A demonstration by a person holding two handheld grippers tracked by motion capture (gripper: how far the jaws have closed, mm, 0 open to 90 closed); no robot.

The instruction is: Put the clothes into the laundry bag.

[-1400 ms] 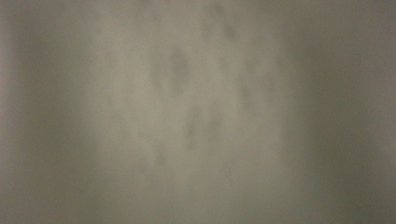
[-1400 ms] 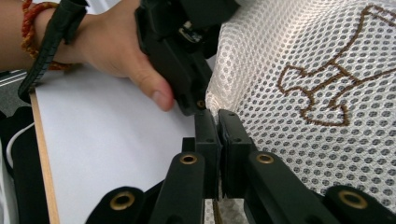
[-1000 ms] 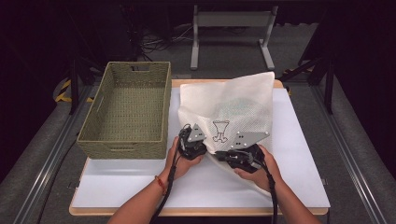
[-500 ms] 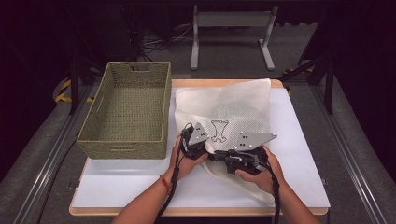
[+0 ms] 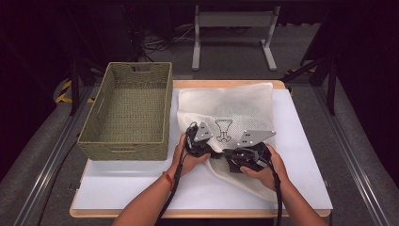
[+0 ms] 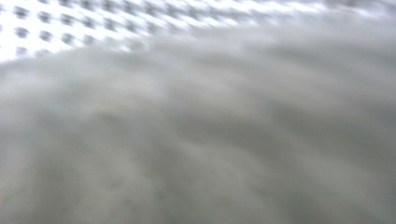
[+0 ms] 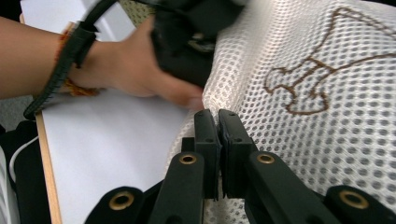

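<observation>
The right gripper [image 7: 218, 122] has its fingers closed on the white mesh bag's [image 5: 244, 106] edge; the thin fold may slip. The left gripper [image 5: 201, 141] I cannot tell.

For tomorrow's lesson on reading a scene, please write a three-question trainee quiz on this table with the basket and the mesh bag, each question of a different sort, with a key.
1. True or false: the woven basket has the white mesh bag lying inside it.
2. Multiple choice: the right gripper has its jaws (A) wide open above the table, (B) closed on the edge of the mesh bag, (C) closed on the basket's rim.
3. Fill the gap: the brown outline on the mesh bag is printed on the stretch between the left gripper and the ____ gripper.

Key: 1 false, the bag lies on the white table beside the basket; 2 B; 3 right.
</observation>
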